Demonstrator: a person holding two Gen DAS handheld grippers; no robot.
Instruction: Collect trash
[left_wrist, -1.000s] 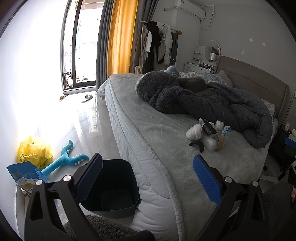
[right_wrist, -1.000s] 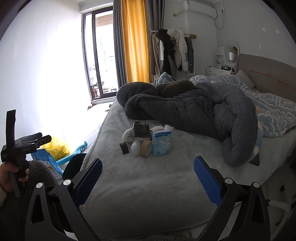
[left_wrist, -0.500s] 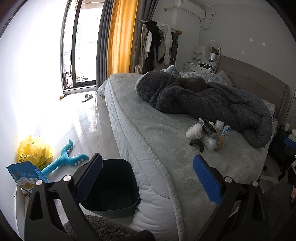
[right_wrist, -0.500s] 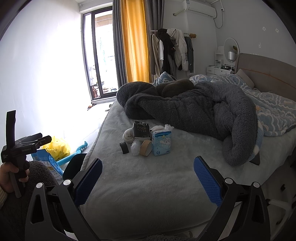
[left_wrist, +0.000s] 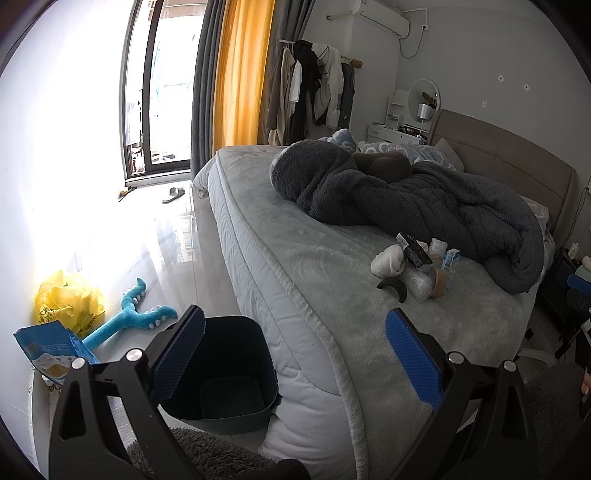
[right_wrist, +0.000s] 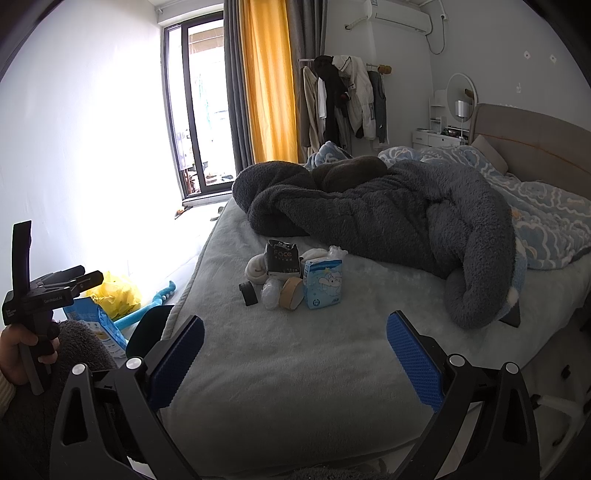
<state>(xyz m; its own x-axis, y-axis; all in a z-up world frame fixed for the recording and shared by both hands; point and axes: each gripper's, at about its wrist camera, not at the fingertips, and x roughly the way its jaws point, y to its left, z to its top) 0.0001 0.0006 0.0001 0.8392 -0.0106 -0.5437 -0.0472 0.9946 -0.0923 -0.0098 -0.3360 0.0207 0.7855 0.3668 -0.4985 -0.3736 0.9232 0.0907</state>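
Note:
A small heap of trash lies on the grey bed (right_wrist: 295, 369): a black packet (right_wrist: 282, 257), a blue-white tissue pack (right_wrist: 322, 283), a tape roll (right_wrist: 290, 293), a clear plastic wad (right_wrist: 270, 293), a white crumpled wad (right_wrist: 256, 268) and a black curved piece (right_wrist: 248, 292). The same heap (left_wrist: 415, 267) shows in the left wrist view. A dark bin (left_wrist: 221, 373) stands on the floor against the bed's corner. My left gripper (left_wrist: 293, 352) hangs open above the bin and mattress edge. My right gripper (right_wrist: 294, 358) is open over the bed, well short of the heap.
A rumpled dark fleece blanket (right_wrist: 388, 218) lies behind the heap. On the floor by the wall are a yellow bag (left_wrist: 66, 301), a blue packet (left_wrist: 51, 350) and a teal plush toy (left_wrist: 129, 317). A hand (right_wrist: 20, 347) holds the left gripper's handle. Window and curtains stand beyond.

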